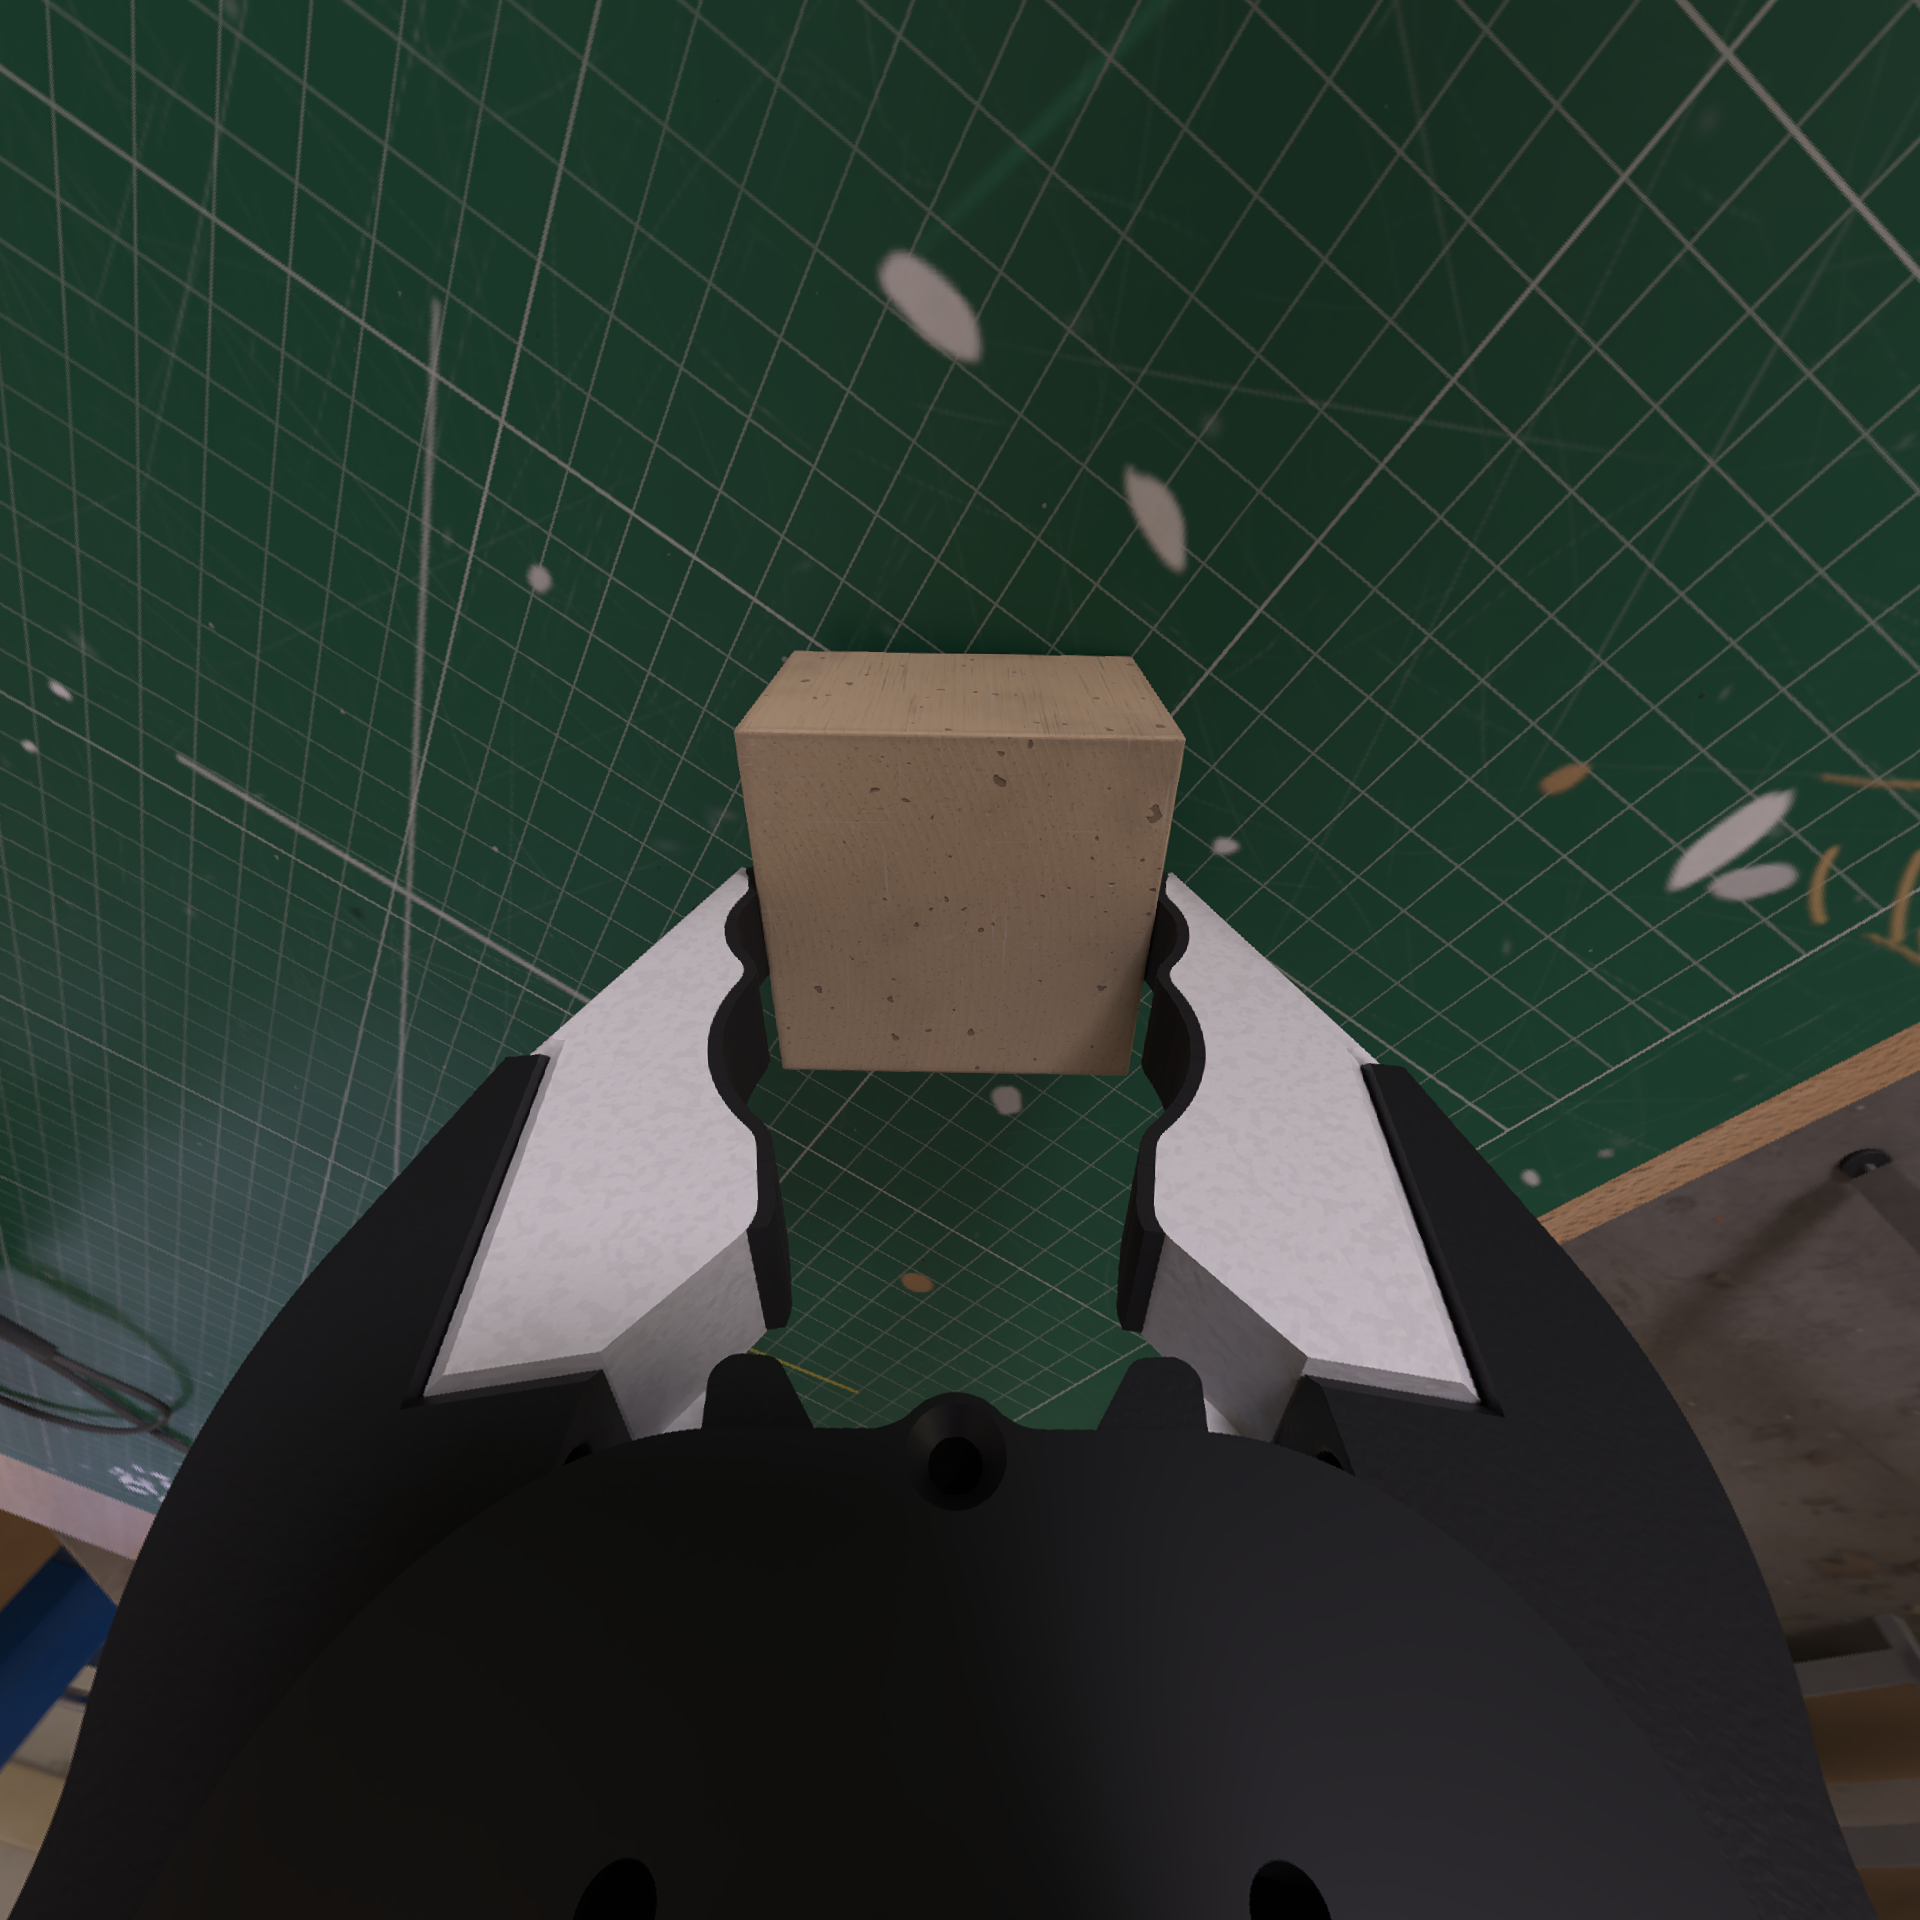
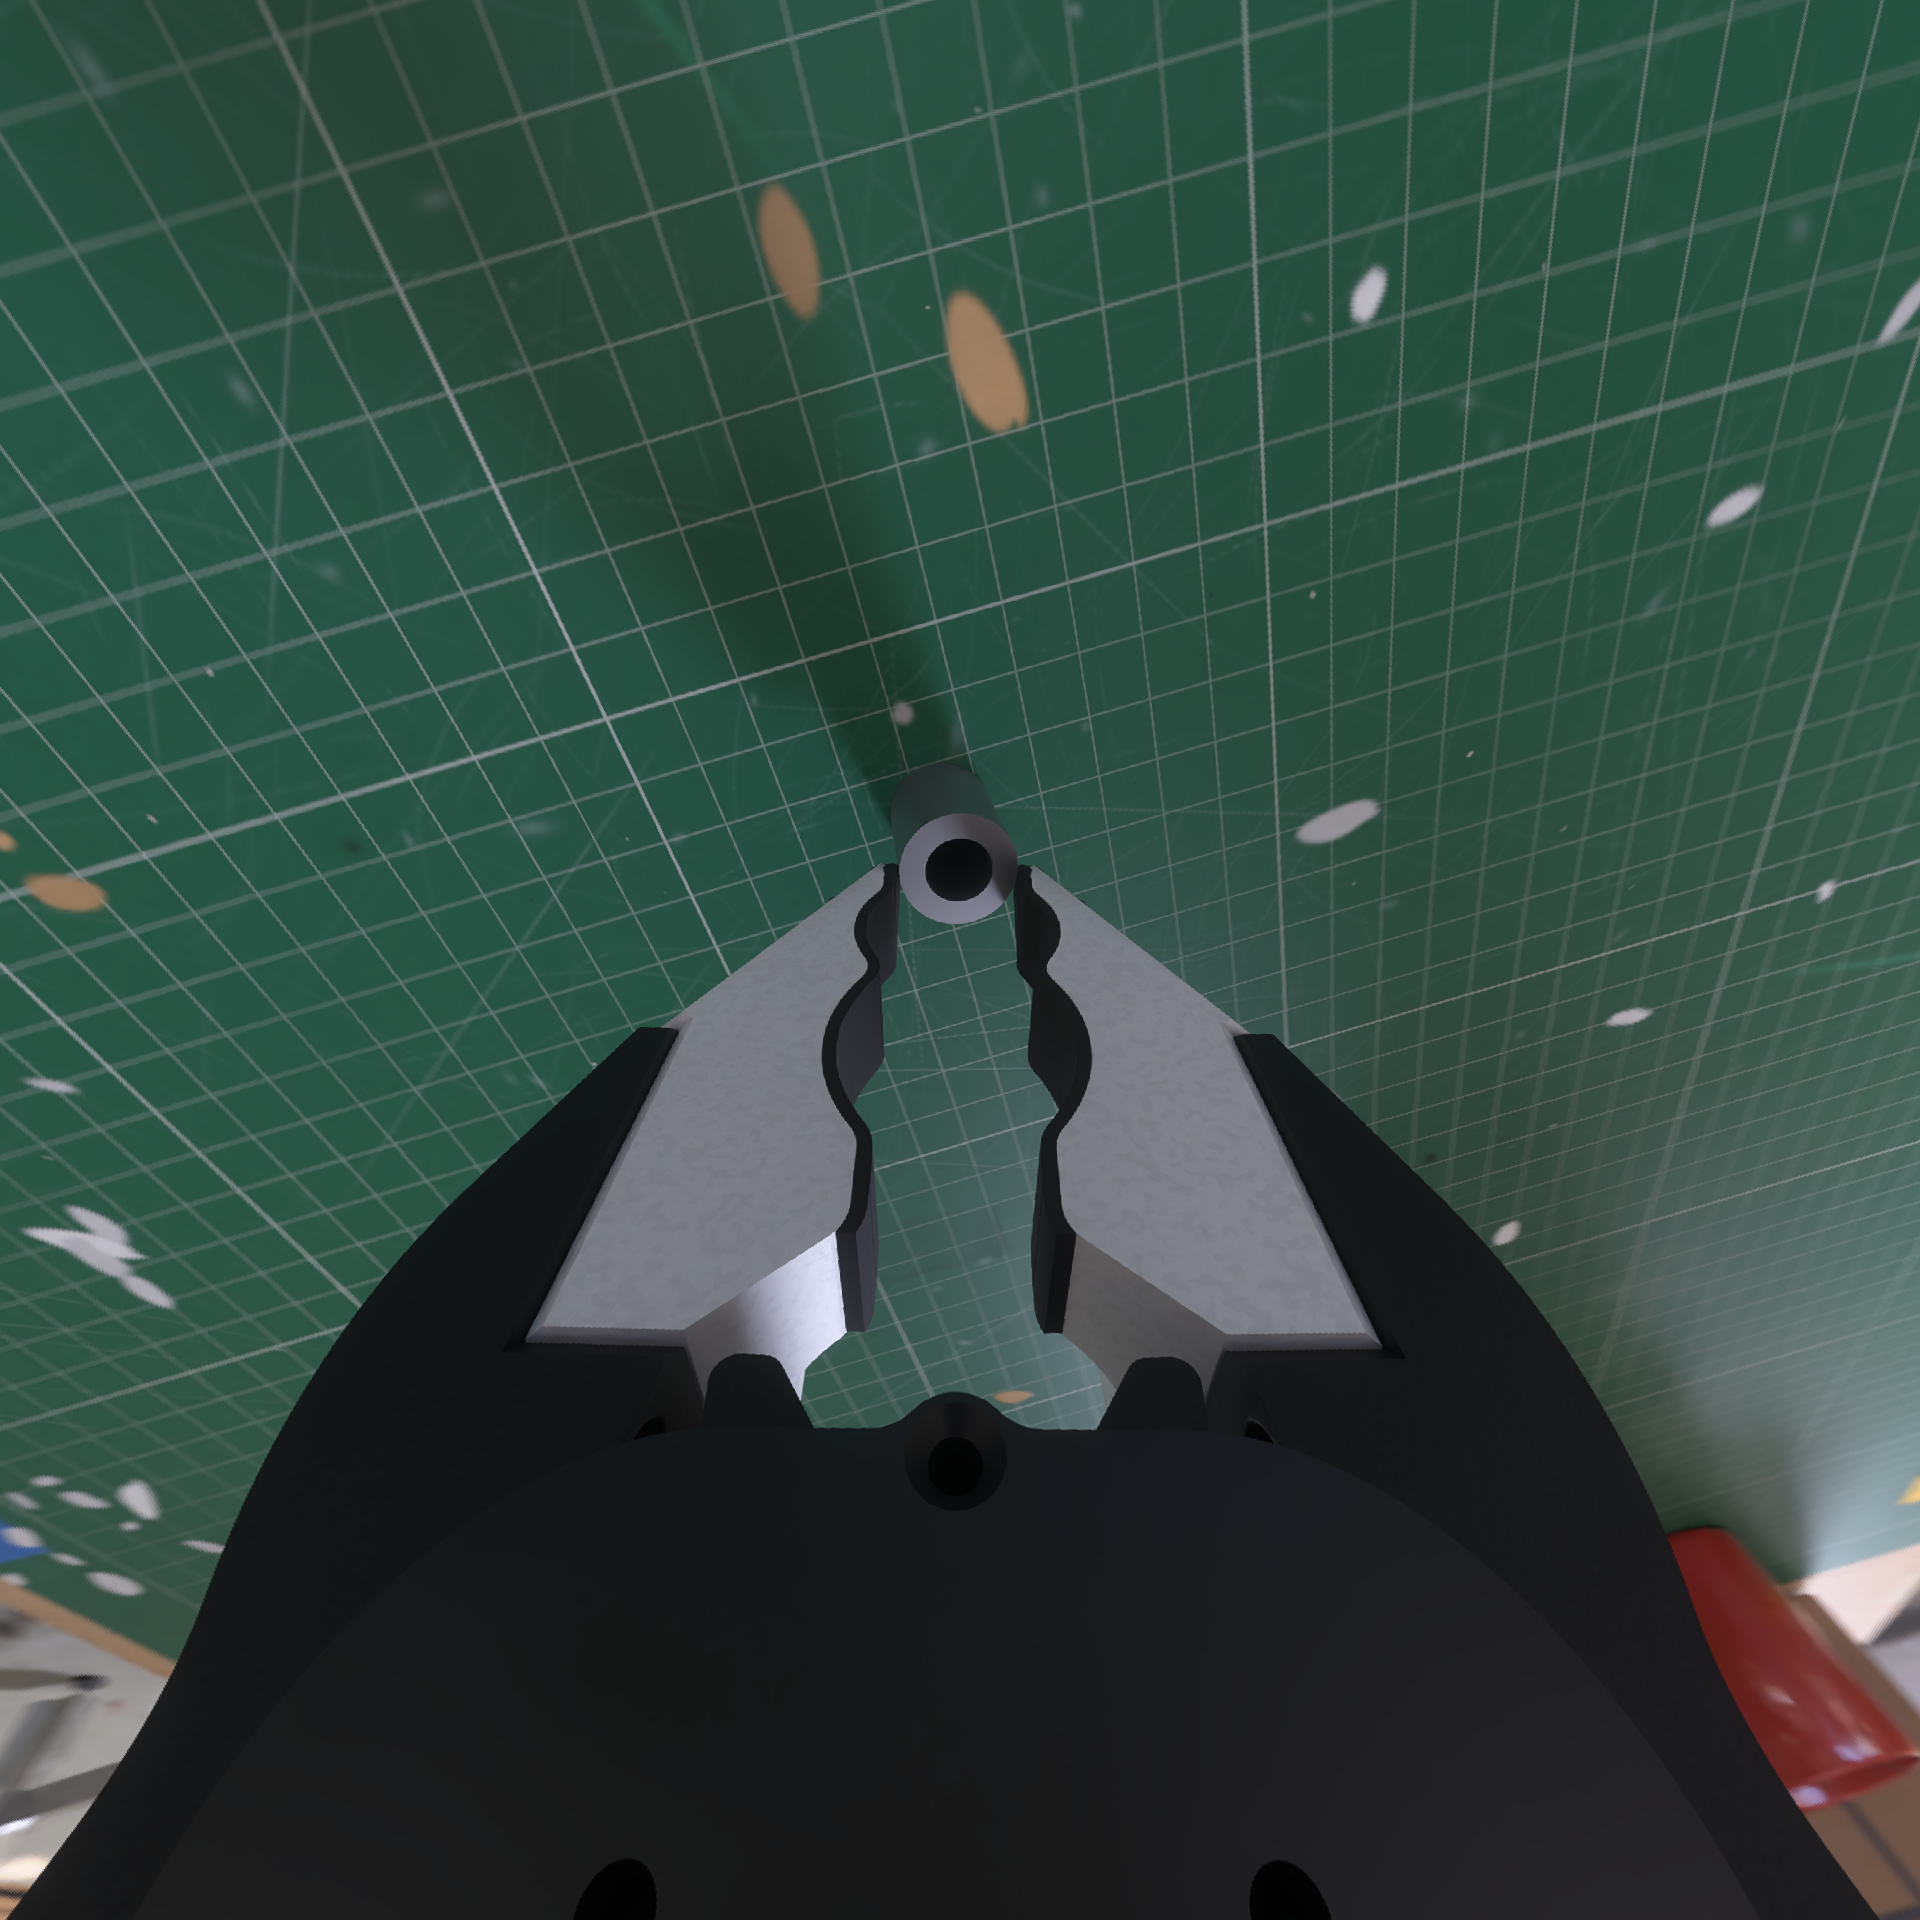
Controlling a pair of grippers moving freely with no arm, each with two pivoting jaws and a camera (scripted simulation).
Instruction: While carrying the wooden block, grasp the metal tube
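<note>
In the left wrist view, my left gripper [image 1: 956, 914] is shut on a tan wooden block [image 1: 956, 883]. The block sits between the fingertips and is held above the green cutting mat [image 1: 520, 416]. In the right wrist view, a short grey metal tube [image 2: 956, 868] points its open end at the camera. My right gripper [image 2: 956, 888] has its two fingertips against the tube's left and right sides, at the very tips. The tube's far end is hidden behind its near end. Its long shadow runs away across the mat [image 2: 416, 520].
White and tan paint spots dot the mat. The mat's wooden edge [image 1: 1662, 1164] and a grey floor lie at the lower right of the left wrist view. A red object [image 2: 1808, 1662] lies at the lower right of the right wrist view. A black cable loop [image 1: 94, 1382] is at the left.
</note>
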